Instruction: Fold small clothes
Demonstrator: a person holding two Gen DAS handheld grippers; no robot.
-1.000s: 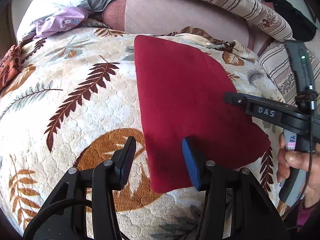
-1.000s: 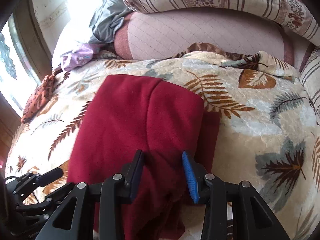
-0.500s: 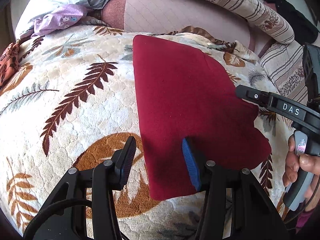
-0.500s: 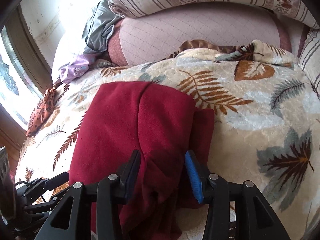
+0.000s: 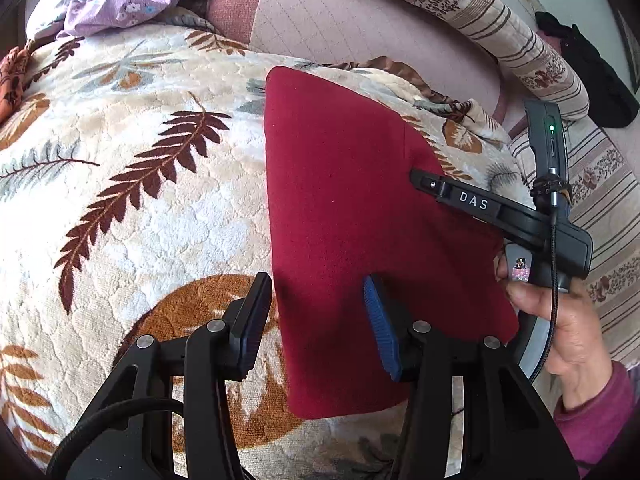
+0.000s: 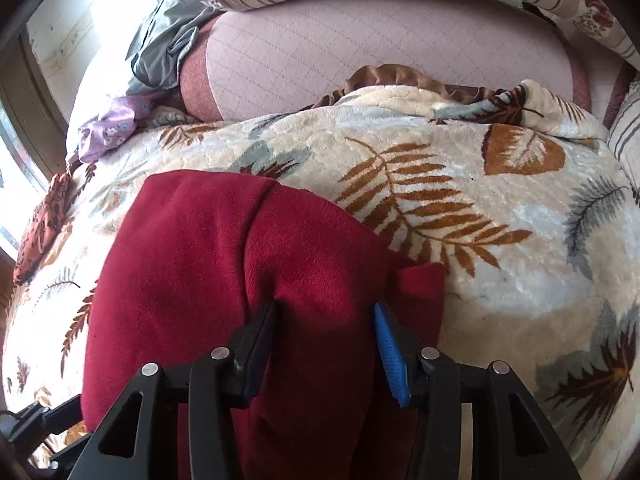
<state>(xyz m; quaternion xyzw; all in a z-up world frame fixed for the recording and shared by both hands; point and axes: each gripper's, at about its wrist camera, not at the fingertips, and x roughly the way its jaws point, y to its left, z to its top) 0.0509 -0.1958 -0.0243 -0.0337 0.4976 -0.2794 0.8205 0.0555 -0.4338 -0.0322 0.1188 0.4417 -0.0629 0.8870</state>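
Note:
A dark red garment lies folded flat on the leaf-patterned blanket. My left gripper hangs open over the garment's near left edge, one finger over the blanket and the blue pad over the cloth, gripping nothing. In the right wrist view the garment shows a folded layer with a lower layer sticking out on the right. My right gripper is low over that right part and its jaws are opening. Red cloth bulges between them. A hand holds that gripper, whose finger reaches over the garment.
A pink quilted cushion and a striped bolster lie along the back. Purple flowered cloth and grey cloth sit at the back left, an orange patterned cloth at the left edge. A black item lies far right.
The right gripper's jaws have widened and it has moved forward and lower over the red cloth. From the left wrist view its finger now reaches further in over the garment.

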